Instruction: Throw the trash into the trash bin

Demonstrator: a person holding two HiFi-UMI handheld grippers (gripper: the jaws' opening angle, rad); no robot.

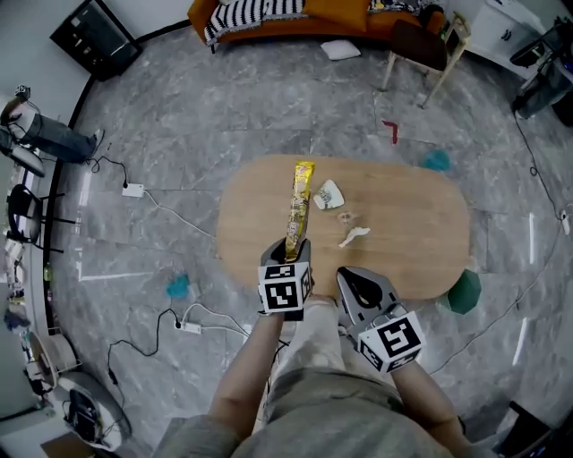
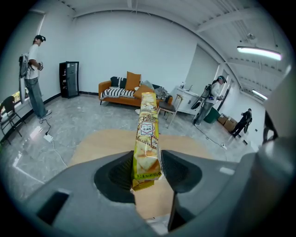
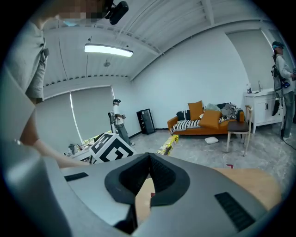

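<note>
— Closest to the body, what is being held?
— A long yellow snack packet (image 2: 147, 134) is clamped by its near end between the jaws of the left gripper (image 2: 147, 163). The rest of it is seen jutting forward over the table (image 1: 421, 246). The right gripper (image 3: 149, 159), just beside the left, is closed tight with nothing between its jaws.
— How is the packet expected to handle?
— It is judged light and thin, with crinkly film that could slip. Held at one end, it may droop or swing. A grip nearer the middle would be steadier, though the pinch on the sealed end is judged enough for a short carry.
— What lies further out on the table?
— A crumpled white wrapper (image 1: 329, 193), a small clear scrap (image 1: 345, 217) and a white scrap (image 1: 354, 236) are seen beyond the grippers, apart from each other. All are judged light and soft, best pinched at a raised edge.
— And the bin?
— A green bin (image 1: 464, 292) is seen on the floor just beside the table's right near edge. Farther off, a chair (image 1: 430, 49) and an orange sofa (image 1: 331, 18) are set near the far wall.
</note>
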